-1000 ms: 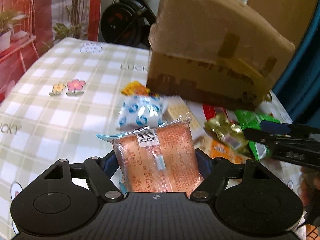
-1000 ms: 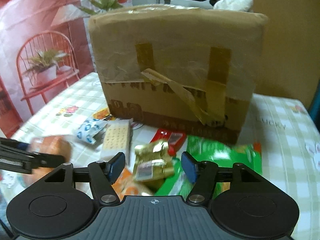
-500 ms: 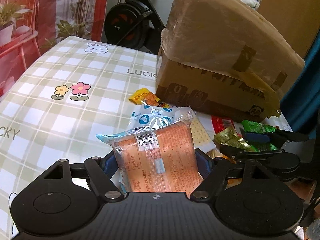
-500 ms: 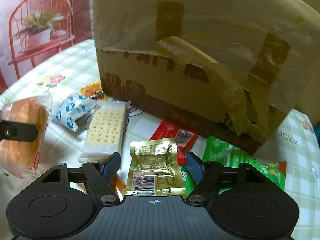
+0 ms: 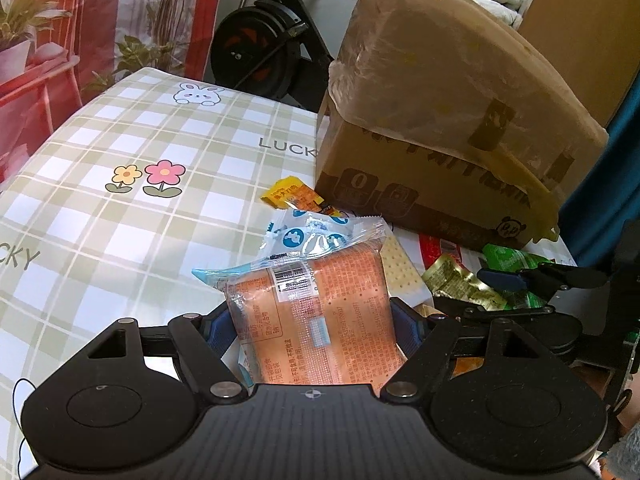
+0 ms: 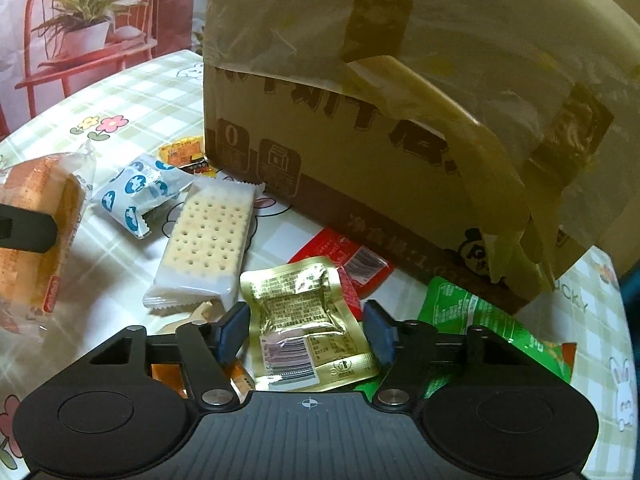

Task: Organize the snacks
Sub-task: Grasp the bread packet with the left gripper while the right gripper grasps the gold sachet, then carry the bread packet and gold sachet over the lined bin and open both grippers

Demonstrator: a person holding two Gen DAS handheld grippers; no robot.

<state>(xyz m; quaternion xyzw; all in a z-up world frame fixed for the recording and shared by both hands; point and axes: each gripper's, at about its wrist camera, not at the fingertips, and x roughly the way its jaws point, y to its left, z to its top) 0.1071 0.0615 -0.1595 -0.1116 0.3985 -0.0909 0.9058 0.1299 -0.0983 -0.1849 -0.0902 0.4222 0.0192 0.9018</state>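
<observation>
Right fingers (image 6: 306,330) lower now, closing round gold pouch (image 6: 308,320).

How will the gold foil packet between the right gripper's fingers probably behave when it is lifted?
The gold foil packet looks crinkled and nearly flat, so it is probably light and floppy, sagging at its free end. Its shiny film may slip between the closing pads of the right gripper. It overlaps a red packet, which might shift too.

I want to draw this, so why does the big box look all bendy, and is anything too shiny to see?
Left wrist view: the fisheye lens bulges the cardboard box and curves the tablecloth checks. Right wrist view: sharp, no blur; the gold packet glints, its print partly washed out.
</observation>
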